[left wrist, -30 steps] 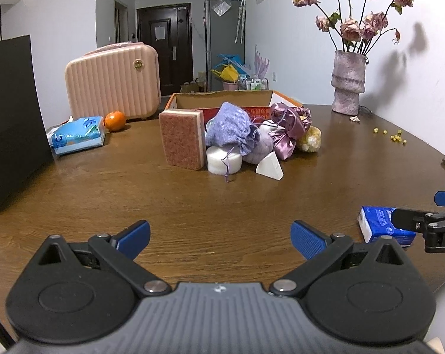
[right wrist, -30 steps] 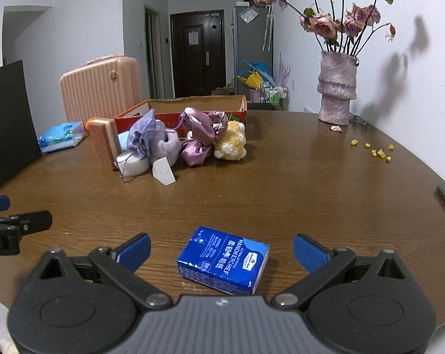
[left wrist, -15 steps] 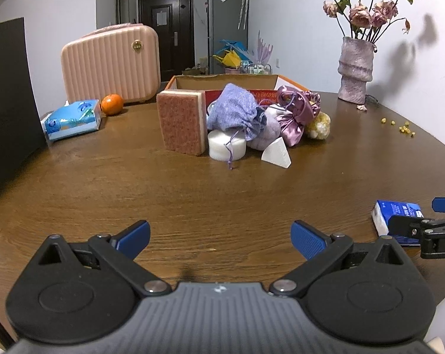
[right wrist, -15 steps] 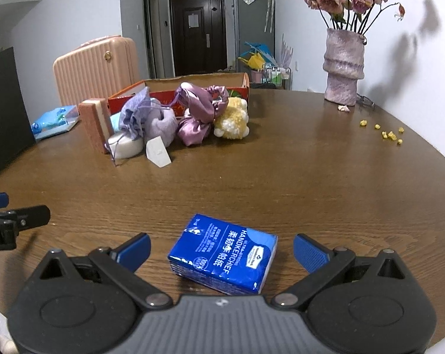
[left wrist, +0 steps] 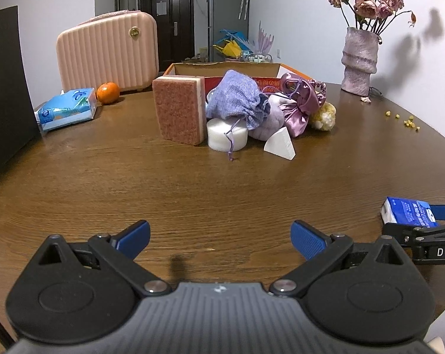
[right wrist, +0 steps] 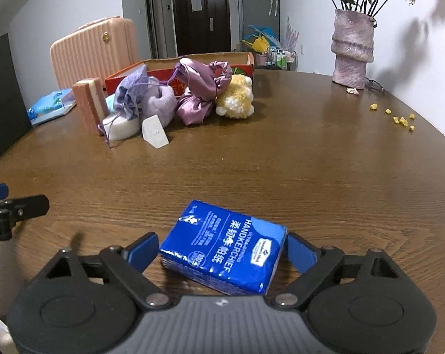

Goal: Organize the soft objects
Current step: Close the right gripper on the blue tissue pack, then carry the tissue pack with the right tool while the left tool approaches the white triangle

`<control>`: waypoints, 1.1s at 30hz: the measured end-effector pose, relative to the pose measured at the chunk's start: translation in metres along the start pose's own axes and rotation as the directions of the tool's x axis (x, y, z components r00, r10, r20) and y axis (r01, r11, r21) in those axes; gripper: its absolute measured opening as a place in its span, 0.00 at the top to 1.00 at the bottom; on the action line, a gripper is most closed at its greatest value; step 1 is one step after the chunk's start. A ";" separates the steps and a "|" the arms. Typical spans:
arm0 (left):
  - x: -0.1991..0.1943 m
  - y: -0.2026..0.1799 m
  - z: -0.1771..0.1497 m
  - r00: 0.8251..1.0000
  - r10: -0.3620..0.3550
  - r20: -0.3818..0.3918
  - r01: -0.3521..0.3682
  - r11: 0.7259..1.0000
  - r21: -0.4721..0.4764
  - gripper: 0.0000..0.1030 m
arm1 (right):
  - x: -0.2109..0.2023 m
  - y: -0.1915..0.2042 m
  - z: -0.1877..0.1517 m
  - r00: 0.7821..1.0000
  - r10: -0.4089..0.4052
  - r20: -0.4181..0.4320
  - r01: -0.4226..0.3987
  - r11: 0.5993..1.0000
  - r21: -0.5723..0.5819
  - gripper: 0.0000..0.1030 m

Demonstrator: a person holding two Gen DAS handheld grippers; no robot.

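Right gripper (right wrist: 222, 246) jaws closing around the tissue pack (right wrist: 223, 250) on the table (right wrist: 252, 171); left gripper (left wrist: 221, 237) jaws apart, empty, at nine o'clock.

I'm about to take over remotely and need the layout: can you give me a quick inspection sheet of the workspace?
Surface: brown wooden table, bare in the middle.
Job's things: blue tissue pack near the front edge; pile by the cardboard box: sponge, lilac pouch, satin pouch, yellow plush, white puffs.
Clutter: orange, wipes pack, yellow crumbs.
Grippers: right gripper closing, tissue pack between its jaws, pads not visibly pressing; left gripper open, empty.
Cables: nothing seen.
Surroundings: pink case, vase of dried roses, black bag, door behind.
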State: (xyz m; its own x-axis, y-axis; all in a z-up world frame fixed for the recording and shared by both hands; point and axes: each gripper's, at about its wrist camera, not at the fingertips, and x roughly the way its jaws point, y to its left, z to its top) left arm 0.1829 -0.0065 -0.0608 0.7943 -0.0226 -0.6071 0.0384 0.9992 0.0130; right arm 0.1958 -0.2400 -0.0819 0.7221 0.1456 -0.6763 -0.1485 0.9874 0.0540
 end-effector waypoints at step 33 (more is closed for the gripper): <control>0.018 0.003 0.024 1.000 0.002 0.003 -0.002 1.000 -0.009 0.00 | 0.016 0.004 0.030 1.000 0.014 0.020 -0.013 0.998 -0.060 0.23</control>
State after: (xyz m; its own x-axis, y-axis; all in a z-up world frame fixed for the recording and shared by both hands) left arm 0.2120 -0.0047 -0.0528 0.7964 -0.0208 -0.6044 0.0313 0.9995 0.0069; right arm 0.2266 -0.2319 -0.0704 0.7334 0.1610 -0.6604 -0.1981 0.9800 0.0190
